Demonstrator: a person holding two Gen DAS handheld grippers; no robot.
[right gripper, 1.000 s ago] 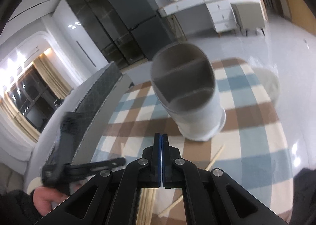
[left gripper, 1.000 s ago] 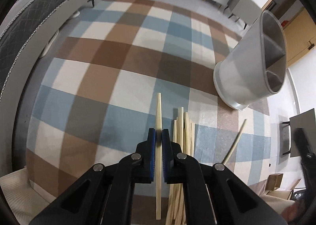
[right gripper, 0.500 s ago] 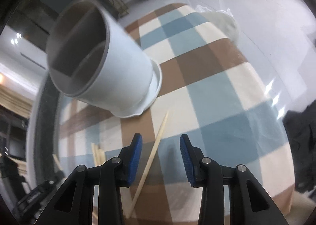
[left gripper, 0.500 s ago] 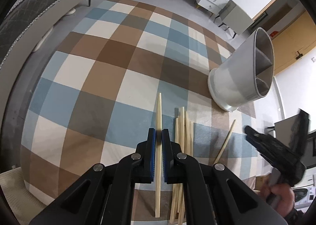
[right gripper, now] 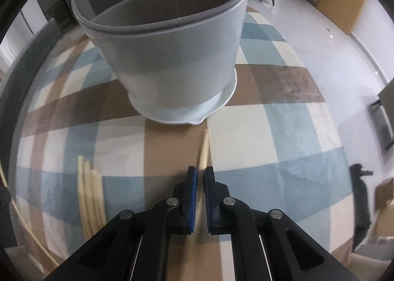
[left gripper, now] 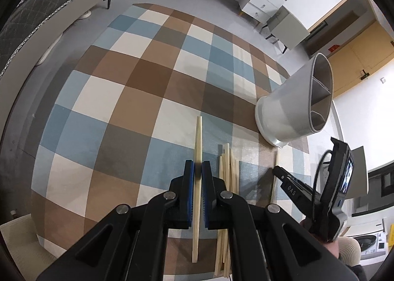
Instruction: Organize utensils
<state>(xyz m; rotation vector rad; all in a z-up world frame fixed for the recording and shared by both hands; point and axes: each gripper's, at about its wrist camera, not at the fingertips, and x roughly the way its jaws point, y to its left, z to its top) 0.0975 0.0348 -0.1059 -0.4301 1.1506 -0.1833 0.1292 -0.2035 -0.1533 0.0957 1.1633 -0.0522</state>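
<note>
Between left gripper fingers — pale, slim, tapered wooden chopstick.

A: Where are the chopsticks?
B: One pale wooden chopstick is raised off the checked cloth. A bundle lies flat just beside it, and a lone stick lies near the holder's base.
A: And the holder?
B: White, round, upright, divided inside.

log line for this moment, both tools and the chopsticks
left tool: shut on chopstick | right tool: just closed on lone chopstick | holder: upright, looks empty | pile: on cloth
</note>
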